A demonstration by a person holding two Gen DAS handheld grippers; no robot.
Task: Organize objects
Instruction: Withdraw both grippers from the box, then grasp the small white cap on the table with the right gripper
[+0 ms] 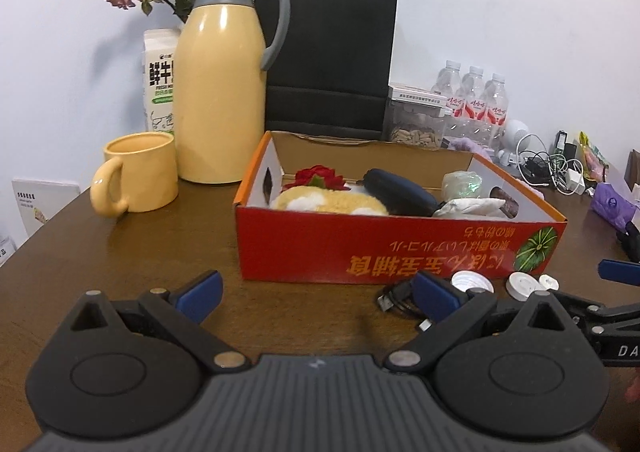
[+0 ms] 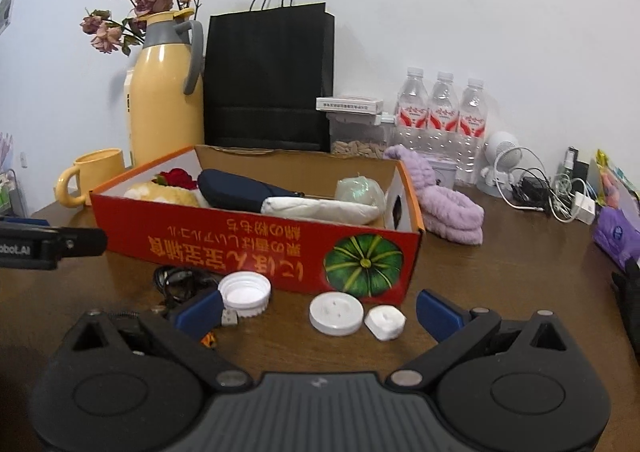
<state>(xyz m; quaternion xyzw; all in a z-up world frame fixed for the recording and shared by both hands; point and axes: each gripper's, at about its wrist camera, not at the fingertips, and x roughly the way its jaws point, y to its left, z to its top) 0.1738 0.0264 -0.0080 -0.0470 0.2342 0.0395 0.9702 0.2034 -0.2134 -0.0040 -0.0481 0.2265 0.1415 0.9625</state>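
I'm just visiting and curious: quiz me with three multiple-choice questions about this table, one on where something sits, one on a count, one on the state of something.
1. Where is the yellow mug?
A. inside the red box
B. on the table beside the yellow thermos
C. on top of the black bag

2. How many water bottles stand by the wall?
A. one
B. three
C. five

3. How is the right gripper?
A. open, holding nothing
B. shut on a cable
C. shut on a cap

Answers:
1 B, the mug stands left of the yellow thermos.
2 B, three red-labelled bottles stand in a row.
3 A, its blue fingers are spread around the white disc.
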